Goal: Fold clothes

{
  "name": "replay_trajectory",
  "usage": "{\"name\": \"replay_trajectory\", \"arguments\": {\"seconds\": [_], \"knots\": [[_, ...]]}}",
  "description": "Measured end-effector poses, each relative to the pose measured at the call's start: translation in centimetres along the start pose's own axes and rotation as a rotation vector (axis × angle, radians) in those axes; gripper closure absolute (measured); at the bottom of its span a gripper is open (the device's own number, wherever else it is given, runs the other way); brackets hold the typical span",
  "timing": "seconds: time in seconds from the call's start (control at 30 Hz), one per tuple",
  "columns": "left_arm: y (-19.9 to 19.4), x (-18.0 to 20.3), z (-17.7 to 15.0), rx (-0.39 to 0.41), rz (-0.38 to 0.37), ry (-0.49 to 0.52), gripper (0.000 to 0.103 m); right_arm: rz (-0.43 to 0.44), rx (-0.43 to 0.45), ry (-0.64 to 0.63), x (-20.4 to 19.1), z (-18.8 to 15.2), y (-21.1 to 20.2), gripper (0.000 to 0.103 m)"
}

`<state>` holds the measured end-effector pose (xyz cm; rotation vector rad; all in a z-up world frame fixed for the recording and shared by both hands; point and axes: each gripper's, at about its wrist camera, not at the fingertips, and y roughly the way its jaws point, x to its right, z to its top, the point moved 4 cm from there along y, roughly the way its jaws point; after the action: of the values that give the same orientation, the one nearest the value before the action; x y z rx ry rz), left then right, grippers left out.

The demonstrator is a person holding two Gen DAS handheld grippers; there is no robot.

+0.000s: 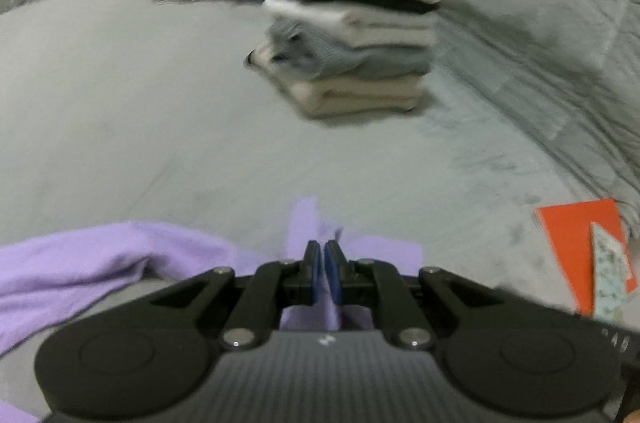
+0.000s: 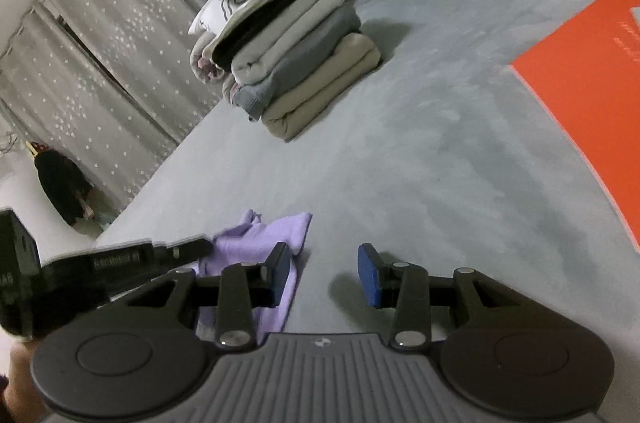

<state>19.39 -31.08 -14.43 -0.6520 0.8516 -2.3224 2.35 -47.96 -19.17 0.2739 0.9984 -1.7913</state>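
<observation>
On the near left of the grey bedspread (image 2: 420,159) lies the lilac garment (image 1: 80,263), rumpled. The left gripper (image 1: 322,255) has its blue pads pressed together on a fold of that lilac cloth. Just right of it, the right gripper (image 2: 326,269) stands with jaws apart over bare bedspread, nothing between them. Farther back sits a stack of folded clothes (image 2: 296,63); an orange sheet (image 2: 592,71) lies at the right.

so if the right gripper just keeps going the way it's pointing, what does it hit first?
Most likely the bare grey bedspread: the right gripper is open, angled down, nothing between its jaws. The purple garment lies just left of that line, and the stack of folded clothes sits farther off, also left. Depth is uncertain.
</observation>
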Motion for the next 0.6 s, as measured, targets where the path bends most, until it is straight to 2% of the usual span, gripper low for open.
{"name": "replay_trajectory", "arguments": {"seconds": [0.2, 0.27, 0.37, 0.5, 0.53, 0.57, 0.6], "knots": [[-0.4, -1.4, 0.2, 0.003, -0.049, -0.013, 0.090, -0.001, -0.014, -0.009, -0.4, 1.0, 2.7, 0.064], [-0.6, -1.3, 0.5, 0.014, -0.073, -0.003, 0.079, 0.001, -0.016, -0.018, -0.7, 1.1, 3.4, 0.064], [0.0, -0.8, 1.1, 0.007, -0.094, 0.031, 0.072, -0.002, -0.020, -0.050, -1.3, 1.0, 4.4, 0.064], [1.8, -0.2, 1.5, -0.035, -0.066, 0.061, 0.073, -0.016, -0.033, -0.145, -2.7, 0.7, 5.8, 0.064], [2.2, -0.1, 1.5, -0.042, -0.061, 0.061, 0.077, -0.025, -0.037, -0.184, -3.2, 0.5, 6.3, 0.064], [2.3, 0.0, 1.5, -0.044, -0.062, 0.063, 0.086, -0.035, -0.039, -0.219, -3.6, 0.4, 6.7, 0.066], [2.5, 0.1, 1.5, -0.046, -0.062, 0.065, 0.092, -0.047, -0.040, -0.255, -4.0, 0.3, 7.0, 0.079]]}}
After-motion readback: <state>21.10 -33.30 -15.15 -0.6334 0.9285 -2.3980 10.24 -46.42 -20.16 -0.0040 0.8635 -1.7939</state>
